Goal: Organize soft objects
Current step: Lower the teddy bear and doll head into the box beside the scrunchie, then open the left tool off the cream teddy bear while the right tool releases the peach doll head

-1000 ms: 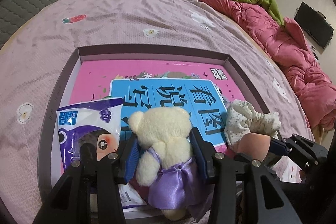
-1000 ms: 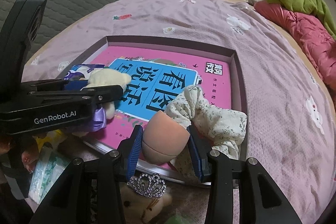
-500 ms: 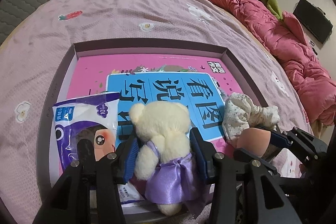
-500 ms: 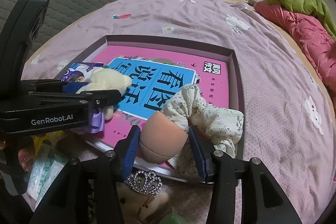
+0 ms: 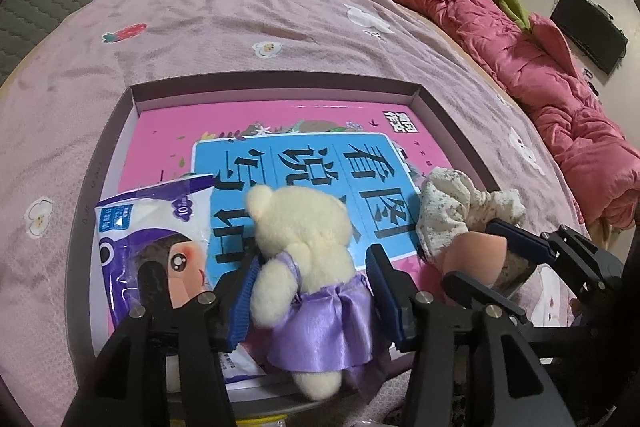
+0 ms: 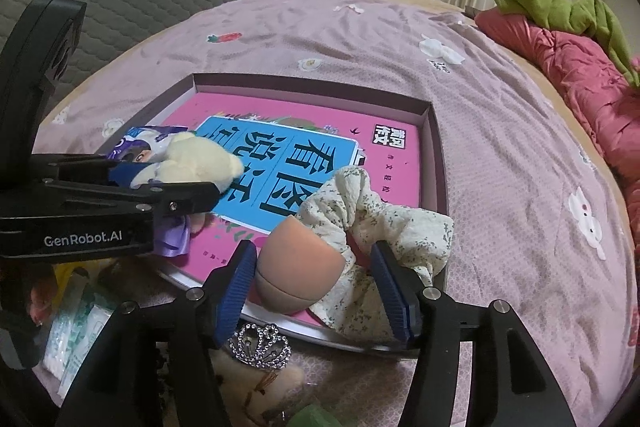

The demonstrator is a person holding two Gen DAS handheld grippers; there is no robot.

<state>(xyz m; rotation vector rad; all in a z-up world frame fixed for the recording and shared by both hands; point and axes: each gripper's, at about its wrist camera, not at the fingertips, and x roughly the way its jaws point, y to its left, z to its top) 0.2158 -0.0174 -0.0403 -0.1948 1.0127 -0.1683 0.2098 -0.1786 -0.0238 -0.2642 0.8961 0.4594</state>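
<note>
You are at the release: both jaws have just been opening, the left gripper (image 5: pixel 310 291) around the plush bear (image 5: pixel 304 247), the right gripper (image 6: pixel 314 287) around the sponge (image 6: pixel 298 267), both in the tray (image 5: pixel 276 85), so lift clear without snagging.

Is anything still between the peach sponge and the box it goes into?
Nothing visible does: the peach sponge already rests on the pink book inside the box, against the floral scrunchie. The right gripper jaws have just been opening around it.

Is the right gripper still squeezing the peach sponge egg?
Apart. The right wrist view shows the right gripper with jaws just opened, a plain gap between the sponge and each blue pad.
</note>
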